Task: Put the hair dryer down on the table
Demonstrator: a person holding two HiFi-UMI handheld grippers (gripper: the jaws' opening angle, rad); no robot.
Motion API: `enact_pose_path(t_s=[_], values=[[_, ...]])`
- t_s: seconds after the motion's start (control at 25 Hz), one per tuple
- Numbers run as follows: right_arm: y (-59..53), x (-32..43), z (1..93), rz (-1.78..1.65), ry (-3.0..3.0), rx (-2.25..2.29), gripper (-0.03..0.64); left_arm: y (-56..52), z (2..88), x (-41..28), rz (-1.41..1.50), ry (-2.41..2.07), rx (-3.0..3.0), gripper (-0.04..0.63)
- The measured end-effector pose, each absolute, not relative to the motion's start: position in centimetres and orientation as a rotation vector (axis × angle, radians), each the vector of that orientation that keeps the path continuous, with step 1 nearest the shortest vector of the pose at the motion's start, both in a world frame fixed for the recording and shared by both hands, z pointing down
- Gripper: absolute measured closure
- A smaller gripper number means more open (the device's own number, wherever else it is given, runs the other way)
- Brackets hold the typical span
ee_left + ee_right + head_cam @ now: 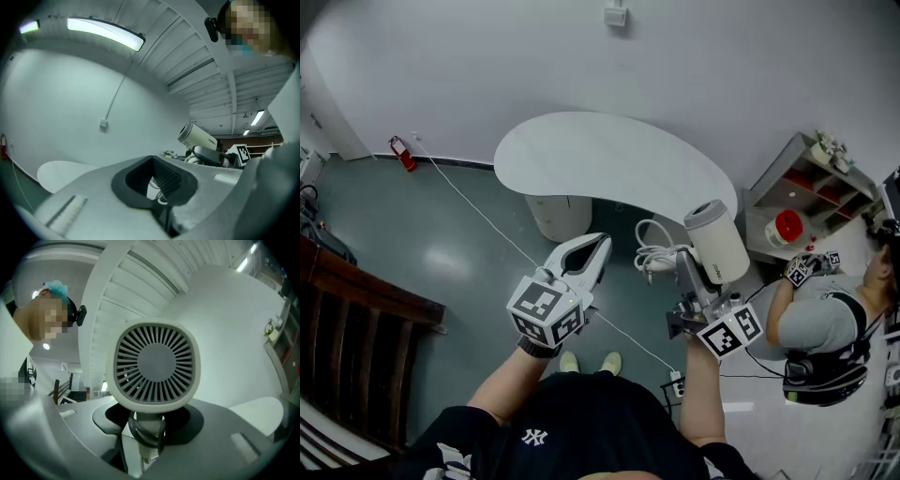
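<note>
The white hair dryer (pixel 716 241) is held up in the air, in front of the near edge of the white kidney-shaped table (pixel 609 159). My right gripper (pixel 687 272) is shut on its handle, and its coiled cord (pixel 654 253) hangs beside it. In the right gripper view the dryer's rear grille (pixel 154 363) fills the centre, with the handle (pixel 147 425) and a loop of cord between the jaws. My left gripper (pixel 591 253) hovers to the left, jaws together and holding nothing. From the left gripper view the hair dryer (pixel 198 136) shows to the right, past the left gripper (pixel 157 183).
A shelf unit (pixel 811 183) holding a red object (pixel 787 226) stands at the right, with another person (pixel 830 323) beside it. A dark wooden bench (pixel 356 328) is at the left. A white cable (pixel 487 220) runs across the floor to a power strip (pixel 675 383). A fire extinguisher (pixel 401 153) stands by the wall.
</note>
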State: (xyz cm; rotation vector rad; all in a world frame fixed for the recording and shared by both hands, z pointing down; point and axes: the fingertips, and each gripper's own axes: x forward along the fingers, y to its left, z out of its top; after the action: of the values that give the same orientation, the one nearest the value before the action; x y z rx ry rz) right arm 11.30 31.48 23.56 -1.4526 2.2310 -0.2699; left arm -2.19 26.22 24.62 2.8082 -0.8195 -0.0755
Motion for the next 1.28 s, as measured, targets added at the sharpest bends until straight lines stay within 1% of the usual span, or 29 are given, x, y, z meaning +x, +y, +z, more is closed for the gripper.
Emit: enact_pose_path(t_s=[0.76,0.92,1.28], values=[[30.8,12.5,25.2,-0.355,2.265,-1.357,0.402,25.9,26.2,-1.1,-0.067,-0.883,2.768,0.595],[29.6,12.6,25.8,-0.349,2.291,-1.328,0.402,24.6,26.4,-1.7,-0.088,-0.954,2.758,0.595],[26.2,12.4,27.1,-0.448,2.319,-1.278,0.403,21.9,26.9,-2.6,-0.064,-1.049,2.700,0.595]])
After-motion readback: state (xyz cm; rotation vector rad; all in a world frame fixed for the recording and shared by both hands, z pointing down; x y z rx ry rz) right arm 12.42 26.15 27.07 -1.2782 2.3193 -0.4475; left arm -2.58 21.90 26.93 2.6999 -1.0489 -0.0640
